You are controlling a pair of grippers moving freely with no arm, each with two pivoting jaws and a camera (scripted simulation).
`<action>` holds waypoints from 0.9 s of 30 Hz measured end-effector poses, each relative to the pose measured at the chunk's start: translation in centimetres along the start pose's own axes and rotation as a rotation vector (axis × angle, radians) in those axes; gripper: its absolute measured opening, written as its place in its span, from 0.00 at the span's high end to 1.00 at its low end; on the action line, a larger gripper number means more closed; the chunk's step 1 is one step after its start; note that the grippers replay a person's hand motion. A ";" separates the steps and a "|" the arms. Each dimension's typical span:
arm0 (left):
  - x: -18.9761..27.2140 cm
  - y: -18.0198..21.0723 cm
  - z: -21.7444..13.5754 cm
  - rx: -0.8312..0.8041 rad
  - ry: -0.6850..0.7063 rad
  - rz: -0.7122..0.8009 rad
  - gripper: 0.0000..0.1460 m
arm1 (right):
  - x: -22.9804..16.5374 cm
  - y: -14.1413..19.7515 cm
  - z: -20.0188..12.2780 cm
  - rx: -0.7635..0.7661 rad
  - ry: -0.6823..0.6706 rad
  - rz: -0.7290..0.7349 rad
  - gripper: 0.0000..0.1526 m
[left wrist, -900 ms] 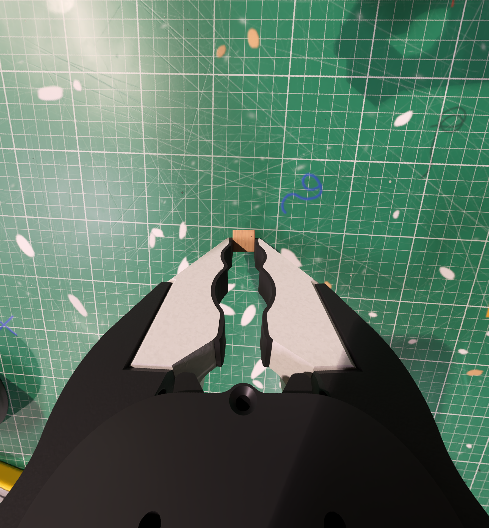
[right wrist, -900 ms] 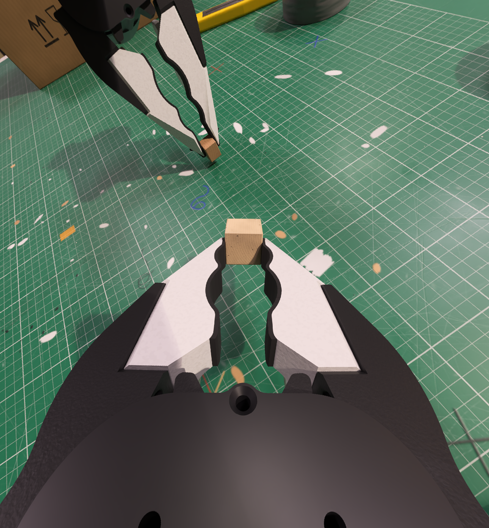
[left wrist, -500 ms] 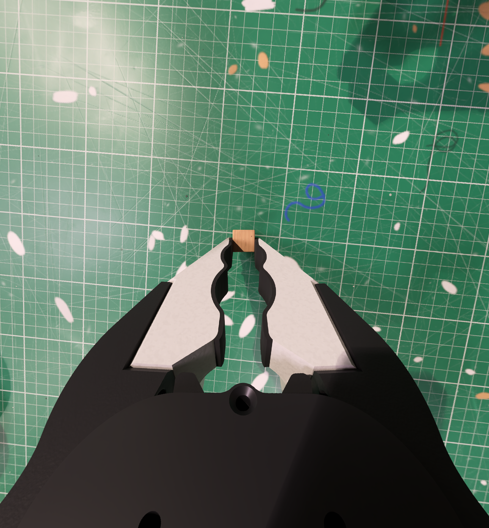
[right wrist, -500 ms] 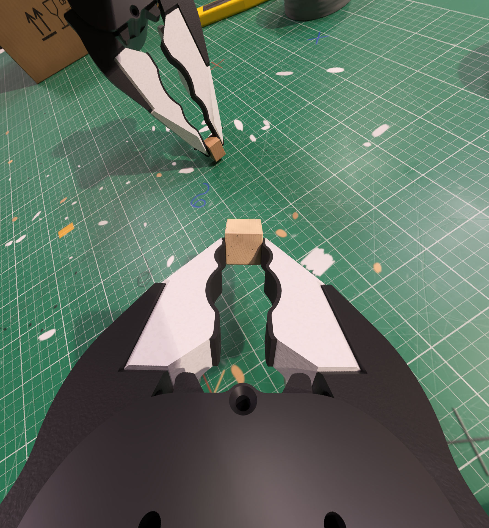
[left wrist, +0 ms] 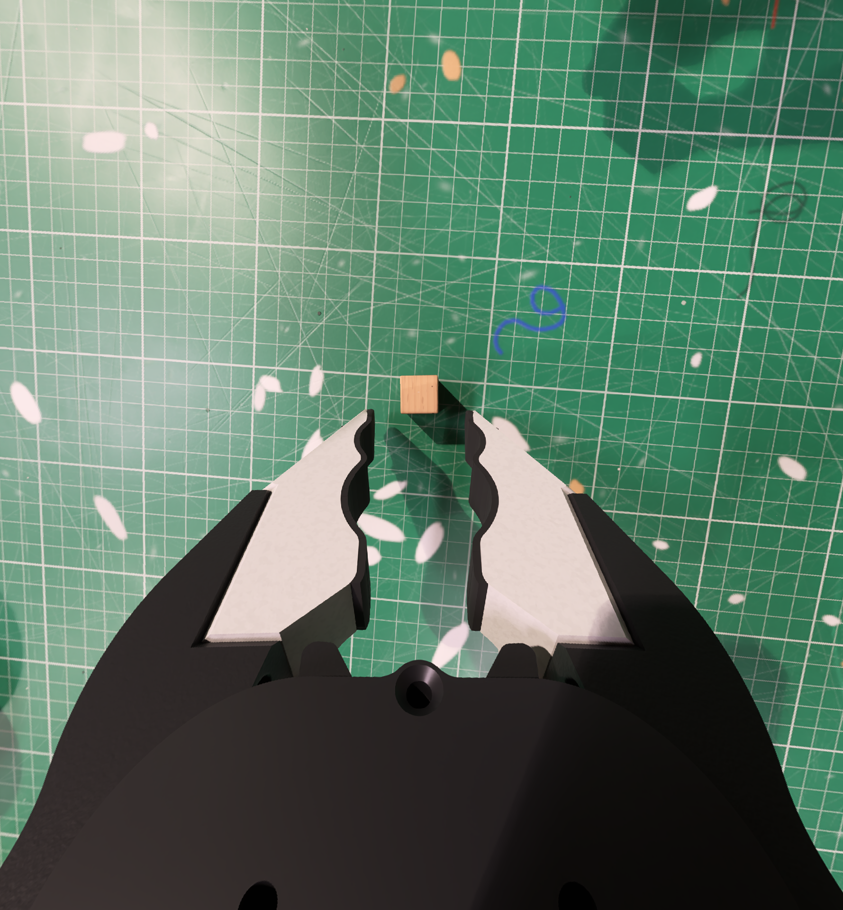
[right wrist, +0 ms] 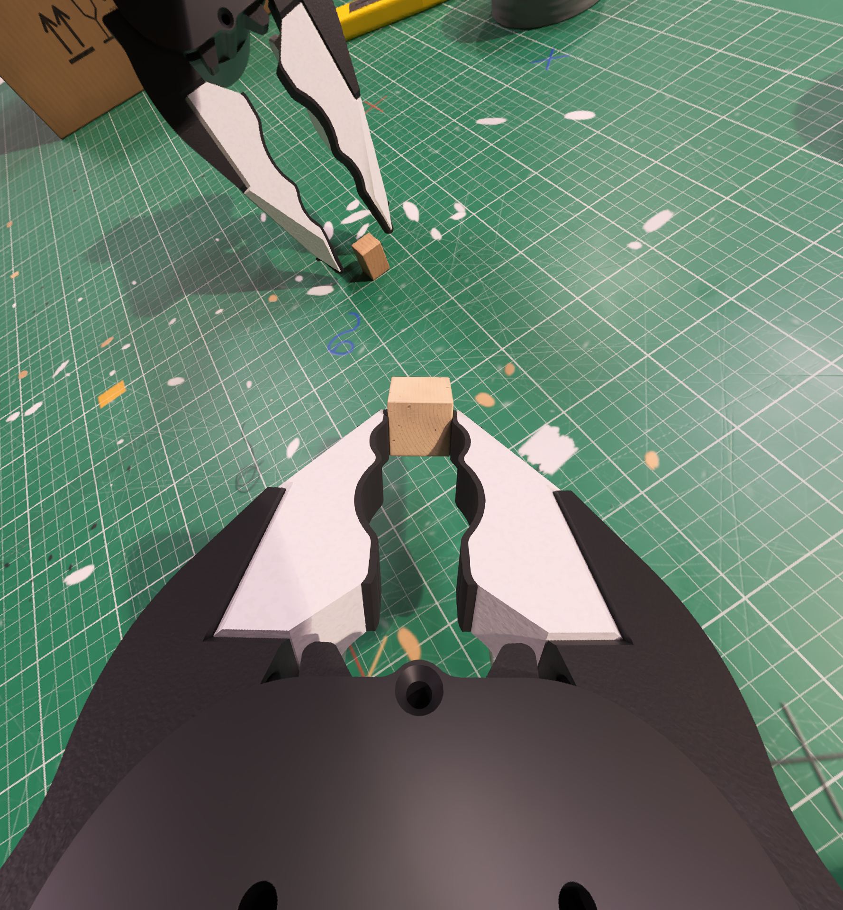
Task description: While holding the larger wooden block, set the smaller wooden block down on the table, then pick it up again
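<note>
small block down, big block held

the counter (left wrist: 163, 246) is a green cutting mat with white grid lines, thin scratches and little white and orange paint spots. at the far edge, seen from the right wrist, are a brown cardboard box (right wrist: 40, 64), a yellow tool (right wrist: 385, 15) and a dark grey round thing (right wrist: 542, 10).

the smaller wooden block (left wrist: 419, 394) sits on the counter just past the tips of the left gripper (left wrist: 419, 418). its jaws are apart and do not touch the block. from the right wrist view the same block (right wrist: 371, 256) lies between the two tips but nearer to one of them, and it looks a bit tilted there. it was most likely let go here so the set-down step is done; picking it up again is the step left.

the larger wooden block (right wrist: 420, 417) is pinched at the very tips of the right gripper (right wrist: 420, 433), whose jaws are clamped on its two sides. it looks to be up off the counter, well apart from the small block, so it can stay out of the way.

the left gripper points steeply down at the counter, tips close to the mat. the right gripper leans forward at a gentler slant.

to grab again, the left jaws need the block in the middle of the gap, or one tip may push it away.
</note>
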State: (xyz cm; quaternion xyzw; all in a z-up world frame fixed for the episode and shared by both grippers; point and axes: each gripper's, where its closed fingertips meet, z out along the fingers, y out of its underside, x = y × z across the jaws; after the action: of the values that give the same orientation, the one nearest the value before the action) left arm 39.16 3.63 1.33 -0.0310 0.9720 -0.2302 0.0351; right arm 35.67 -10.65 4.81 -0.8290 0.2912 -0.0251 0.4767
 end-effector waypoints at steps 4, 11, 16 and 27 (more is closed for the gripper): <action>0.3 -0.6 0.3 0.068 0.069 -0.024 0.75 | 0.0 0.1 0.1 -0.006 -0.001 0.003 0.85; 0.2 -0.3 0.3 0.095 0.096 -0.039 0.75 | 0.1 0.3 0.2 -0.016 -0.001 0.004 0.85; 0.3 -0.2 0.3 0.100 0.101 -0.017 0.77 | 0.1 0.5 0.3 -0.023 -0.004 0.004 0.85; 0.5 -0.3 0.3 0.117 0.137 -0.036 0.77 | 0.0 0.8 0.5 -0.042 -0.006 -0.001 0.85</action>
State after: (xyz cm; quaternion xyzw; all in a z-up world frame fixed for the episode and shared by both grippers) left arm 38.66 3.16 1.14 -0.0307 0.9564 -0.2885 -0.0342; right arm 35.46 -10.56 3.87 -0.8391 0.2898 -0.0166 0.4602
